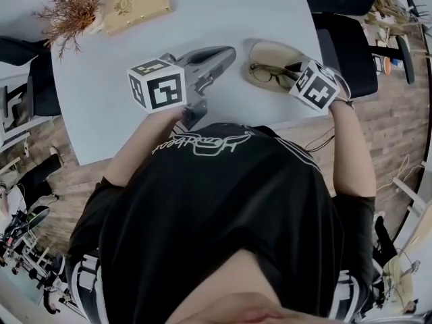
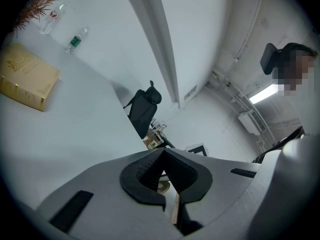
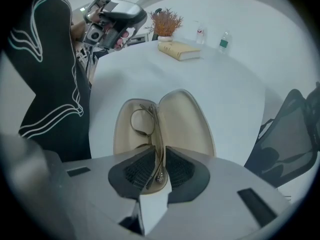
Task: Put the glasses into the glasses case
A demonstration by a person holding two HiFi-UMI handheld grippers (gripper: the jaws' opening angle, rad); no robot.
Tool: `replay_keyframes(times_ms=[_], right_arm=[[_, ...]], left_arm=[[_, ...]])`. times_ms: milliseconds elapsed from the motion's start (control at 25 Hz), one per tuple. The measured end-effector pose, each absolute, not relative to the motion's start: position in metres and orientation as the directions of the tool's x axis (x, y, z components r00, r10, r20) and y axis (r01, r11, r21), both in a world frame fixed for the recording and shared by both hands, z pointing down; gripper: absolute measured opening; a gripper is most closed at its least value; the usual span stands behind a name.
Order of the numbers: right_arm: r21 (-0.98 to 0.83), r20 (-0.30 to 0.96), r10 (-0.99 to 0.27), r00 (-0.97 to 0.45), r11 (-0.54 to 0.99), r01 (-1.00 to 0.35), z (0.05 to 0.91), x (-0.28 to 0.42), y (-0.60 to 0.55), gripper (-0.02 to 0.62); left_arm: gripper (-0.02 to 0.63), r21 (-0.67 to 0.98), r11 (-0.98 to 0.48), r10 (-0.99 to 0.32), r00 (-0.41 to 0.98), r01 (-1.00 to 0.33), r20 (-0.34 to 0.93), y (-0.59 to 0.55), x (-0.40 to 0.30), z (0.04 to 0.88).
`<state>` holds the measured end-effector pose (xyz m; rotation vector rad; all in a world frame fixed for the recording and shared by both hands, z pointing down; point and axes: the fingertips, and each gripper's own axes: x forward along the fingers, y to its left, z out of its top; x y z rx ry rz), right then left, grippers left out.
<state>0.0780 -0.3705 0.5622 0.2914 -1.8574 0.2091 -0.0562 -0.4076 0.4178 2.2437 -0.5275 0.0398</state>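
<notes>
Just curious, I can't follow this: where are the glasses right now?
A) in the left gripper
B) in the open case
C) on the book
B: the glasses lie inside the open case, with the right gripper closed on their temple arms.

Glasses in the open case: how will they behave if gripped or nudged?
Probably light and springy: the glasses have thin wire rims and temples. Likely fragile: the right gripper has only those slim temples between its jaws, so a hard squeeze could bend them. Nudged, they would likely slide in the case rather than roll.
</notes>
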Motion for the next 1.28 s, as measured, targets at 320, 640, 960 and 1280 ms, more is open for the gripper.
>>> replay_keyframes(times_ms=[320, 640, 960, 1280], right_arm=[[0.010, 0.890, -0.202, -0.410, 0.905, -0.425, 0.532, 0.077, -0.369, 0.097], [-0.078, 0.533, -0.493, -0.687, 0.780, -0.621, 0.425, 0.067, -0.350, 0.095], [-0.202, 0.184, -0.629, -0.755, 0.727, -0.656, 0.335, 0.074, -0.286, 0.038], [-0.275, 0.050, -0.689, -0.723, 0.686, -0.674, 0.308, 0.099, -0.211, 0.018]], left_arm=[[0.008, 0.706, -0.592, -0.350, 0.913, -0.389, 0.210, -0.391, -0.044, 0.417], [0.008, 0.689, -0.617, -0.362, 0.914, -0.380, 0.180, -0.355, -0.029, 0.395], [0.008, 0.651, -0.678, -0.379, 0.921, -0.343, 0.091, -0.297, -0.013, 0.347], [0.008, 0.592, -0.742, -0.361, 0.932, -0.314, 0.042, -0.218, 0.010, 0.311]])
